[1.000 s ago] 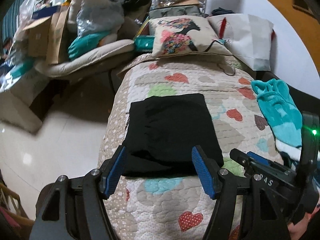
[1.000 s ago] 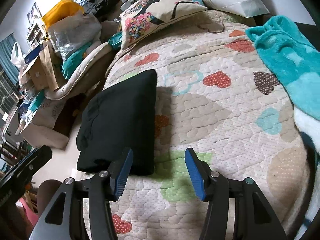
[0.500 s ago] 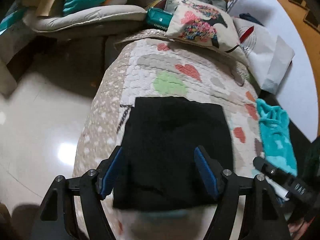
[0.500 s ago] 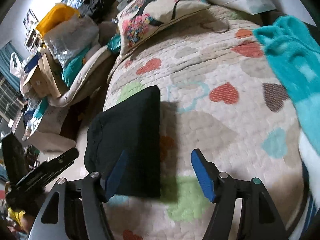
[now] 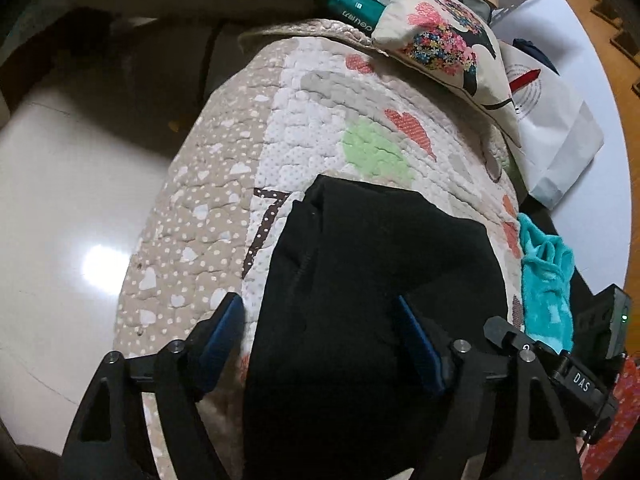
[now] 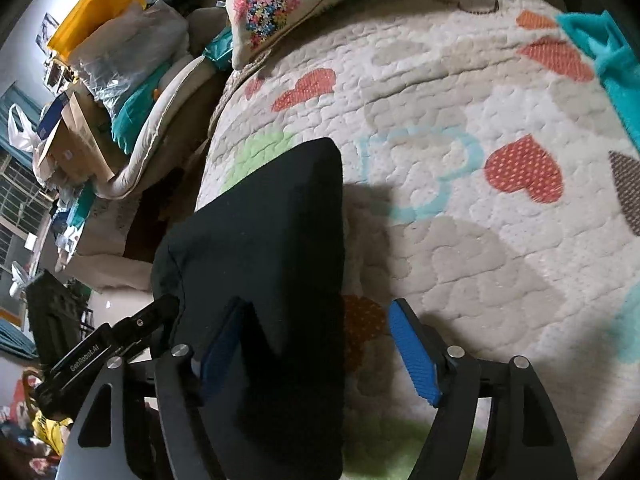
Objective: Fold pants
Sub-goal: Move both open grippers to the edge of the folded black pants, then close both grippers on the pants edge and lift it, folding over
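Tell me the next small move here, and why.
Probably lower and close both: the left gripper and right gripper are open, each straddling a near edge of the folded black pants on the heart-print quilt, neither gripping yet.

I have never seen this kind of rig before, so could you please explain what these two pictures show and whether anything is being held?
A person holds a two-finger gripper in each hand, and each carries a fisheye camera looking along its blue-padded fingers. One picture is from the left gripper, the other from the right gripper. Both are open and straddle the near edge of the folded black pants, which lie on a heart-patterned quilt. Nothing is gripped. A floral pillow and a teal towel also lie there.
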A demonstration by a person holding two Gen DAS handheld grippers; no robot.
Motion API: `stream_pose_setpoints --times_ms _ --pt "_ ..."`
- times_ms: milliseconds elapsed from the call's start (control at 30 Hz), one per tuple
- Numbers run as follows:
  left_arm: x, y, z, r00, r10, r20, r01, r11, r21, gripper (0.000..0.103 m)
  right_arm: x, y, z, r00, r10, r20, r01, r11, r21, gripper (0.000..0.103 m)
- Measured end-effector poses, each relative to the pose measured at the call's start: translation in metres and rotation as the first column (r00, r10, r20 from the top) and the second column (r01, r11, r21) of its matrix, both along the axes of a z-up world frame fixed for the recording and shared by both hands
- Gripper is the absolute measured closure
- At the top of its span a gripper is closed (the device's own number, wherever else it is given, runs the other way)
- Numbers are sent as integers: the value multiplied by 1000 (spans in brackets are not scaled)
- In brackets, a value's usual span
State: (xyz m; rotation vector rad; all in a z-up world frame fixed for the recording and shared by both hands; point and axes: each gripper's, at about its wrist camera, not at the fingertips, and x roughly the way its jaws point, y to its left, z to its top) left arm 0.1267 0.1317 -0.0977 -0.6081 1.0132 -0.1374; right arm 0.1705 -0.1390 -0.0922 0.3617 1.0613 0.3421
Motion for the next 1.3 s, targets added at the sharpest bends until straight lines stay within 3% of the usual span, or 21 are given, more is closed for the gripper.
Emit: stream_pose_setpoints --times_ms 200,333,400,433,500,567,700,867,1100,1300 --pt "4 1 -12 999 -31 16 32 997 -68 15 17 11 -11 999 39 -25 -38 998 49 23" --pt "5 -14 -9 998 -64 12 64 998 4 12 32 19 -18 996 66 -52 -60 993 98 23" --pt "7 -21 -6 996 -87 -7 87 995 40 22 39 23 -20 995 81 -56 -73 989 132 25" --pt "8 -22 -3 994 -104 -11 105 994 24 40 40 25 -20 994 94 -56 -85 987 138 29" --pt "10 -24 5 993 -116 -24 116 993 4 55 38 26 -19 993 103 -49 -95 984 151 48" --pt "9 -24 10 993 -114 -30 114 993 6 62 34 22 -16 994 104 -45 -94 978 186 61" --pt "2 -36 30 994 -108 -19 109 992 60 66 23 16 -1 994 107 -7 -103 970 219 73" --pt "-10 -57 59 994 -108 -8 108 982 155 68 2 18 30 987 128 101 -145 973 179 74" --pt "-22 -82 110 995 -85 45 71 966 248 68 -19 2 68 974 104 202 -150 962 228 74" --pt "-26 -97 135 992 -88 86 63 962 265 68 -35 -12 94 958 94 271 -159 960 229 74"
